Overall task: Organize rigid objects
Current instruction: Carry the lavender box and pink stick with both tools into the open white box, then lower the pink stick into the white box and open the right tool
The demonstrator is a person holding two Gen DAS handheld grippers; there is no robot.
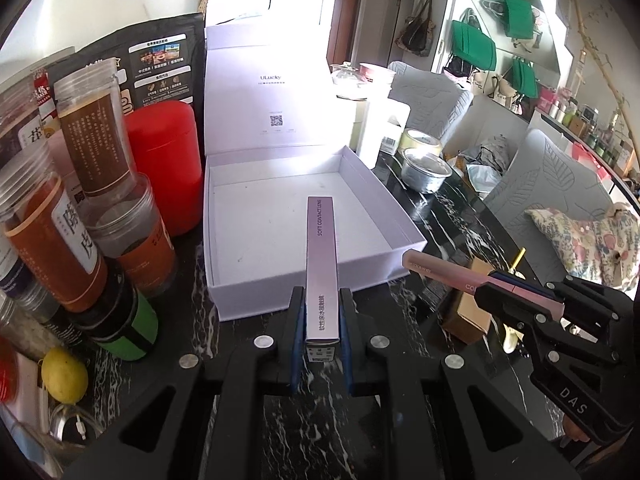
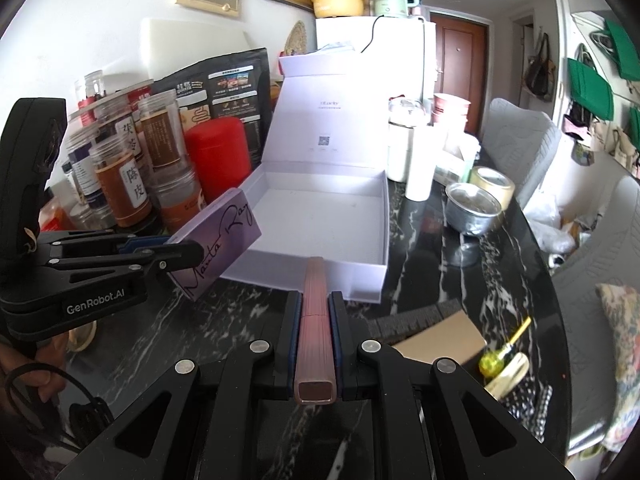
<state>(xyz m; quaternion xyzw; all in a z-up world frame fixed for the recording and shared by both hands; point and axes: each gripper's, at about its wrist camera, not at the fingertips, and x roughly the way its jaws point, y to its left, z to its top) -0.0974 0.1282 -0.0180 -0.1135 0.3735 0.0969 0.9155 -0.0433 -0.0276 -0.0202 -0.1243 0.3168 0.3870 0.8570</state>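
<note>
Open white box (image 1: 256, 224) in mid-frame of the left wrist view, lid (image 1: 266, 96) upright behind it, inside bare, near wall low and facing the camera. Crowded along the box's left edge: red canister (image 1: 168, 164) just beside the wall, clear jars (image 1: 68, 216) stacked and leaning at the left of the frame, a lemon (image 1: 64, 374) lower left. Freer along the right edge: dark marbled surface (image 1: 432, 216) showing, with a metal bowl (image 1: 426, 170) and a tape roll (image 1: 422, 140) near the far right corner, a brown cardboard piece (image 1: 472, 312) toward lower right.

Left gripper (image 1: 322, 332) clamped shut on a long lilac carton (image 1: 322, 264), narrow face up (lettering reads SOFT CONTACT LENS), far end reaching over the near wall into the box's open space. In the right wrist view, same carton (image 2: 222, 240) seen broadside at left, script handwriting across a purple face, held by the left gripper (image 2: 176, 256) short of the box's near left corner (image 2: 240, 268).

Right gripper (image 2: 316, 336) closed on a slim pink square-section stick (image 2: 314, 320), ribbed along its length, open hollow end toward the camera, tip close to the box's near wall (image 2: 352, 280); exact gap hard to judge. From the left wrist view, stick (image 1: 452, 276) at right of frame, off the box's near right corner.
</note>
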